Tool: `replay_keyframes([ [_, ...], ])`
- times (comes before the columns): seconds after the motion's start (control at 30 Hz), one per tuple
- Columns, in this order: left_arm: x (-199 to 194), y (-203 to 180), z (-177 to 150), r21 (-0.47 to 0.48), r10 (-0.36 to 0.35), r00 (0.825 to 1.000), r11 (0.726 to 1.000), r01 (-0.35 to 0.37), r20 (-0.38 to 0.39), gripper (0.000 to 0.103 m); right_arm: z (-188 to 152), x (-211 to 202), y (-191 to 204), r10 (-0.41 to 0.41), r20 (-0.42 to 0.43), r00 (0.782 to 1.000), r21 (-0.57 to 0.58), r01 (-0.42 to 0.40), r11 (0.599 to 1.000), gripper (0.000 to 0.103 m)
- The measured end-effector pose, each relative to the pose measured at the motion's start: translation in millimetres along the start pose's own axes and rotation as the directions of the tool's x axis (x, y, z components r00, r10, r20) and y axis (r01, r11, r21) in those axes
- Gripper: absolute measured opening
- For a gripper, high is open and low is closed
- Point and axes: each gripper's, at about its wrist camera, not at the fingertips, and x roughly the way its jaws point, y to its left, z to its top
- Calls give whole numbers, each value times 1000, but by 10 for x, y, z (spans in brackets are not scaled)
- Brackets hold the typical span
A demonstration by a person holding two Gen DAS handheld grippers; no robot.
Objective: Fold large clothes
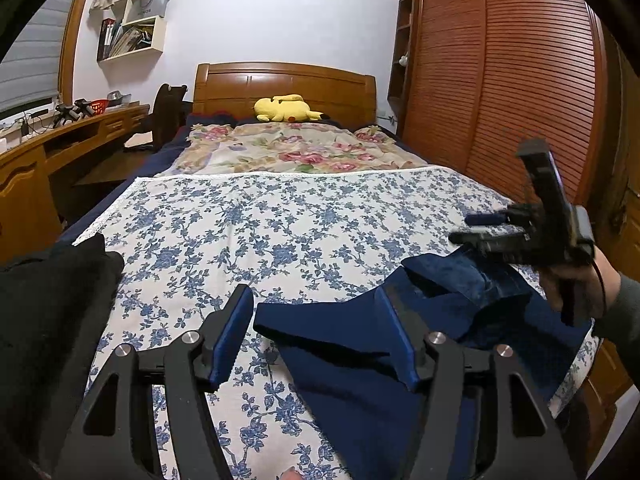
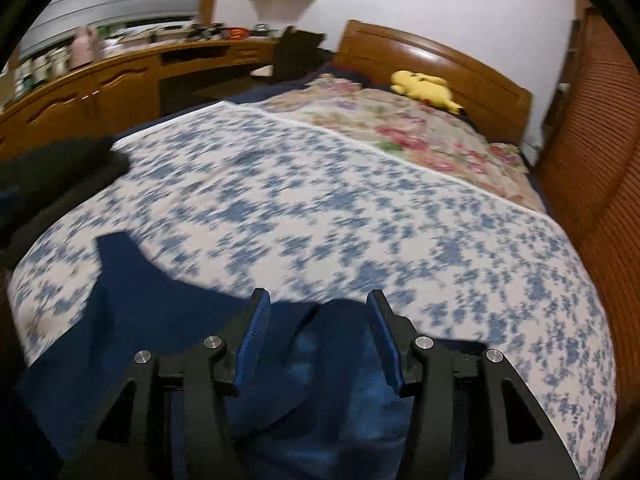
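Observation:
A dark blue garment (image 1: 360,344) lies crumpled at the near right of the bed on the blue-flowered sheet (image 1: 280,216). My left gripper (image 1: 316,300) is open above the garment's left edge, holding nothing. My right gripper (image 1: 464,228) shows in the left wrist view, held in a hand above the garment's right part. In the right wrist view the right gripper (image 2: 316,300) is open over the blue garment (image 2: 168,320), empty; that view is blurred by motion.
A black garment (image 1: 48,320) lies at the bed's near left. A rose-patterned quilt (image 1: 292,148) and a yellow plush toy (image 1: 284,108) lie toward the wooden headboard. A wooden desk (image 1: 60,140) stands left of the bed, a slatted wardrobe (image 1: 500,80) right.

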Motion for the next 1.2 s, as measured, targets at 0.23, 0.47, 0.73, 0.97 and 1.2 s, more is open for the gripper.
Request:
replay_keyframes([
  [0.23,13,17,-19,12,17,1000,1000,-16,-10,64,-312,-12,392,128,-54,990,-52,-131,990,52],
  [0.47,27,13,-40,34,30,999,999,-29,-23,64,-501,81,513,204,-131,970,-105,-219,970,52],
  [0.73,-2,29,-89,53,40,999,998,-38,-35,64,-523,214,570,184,-228,956,-177,-227,958,53],
  [0.97,-14,82,-209,66,48,997,997,-43,-65,64,-404,452,538,108,-235,966,-194,-155,969,52],
  [1.2,-7,79,-222,67,45,997,997,-40,-68,64,-93,620,472,54,-228,972,-209,-103,972,3],
])
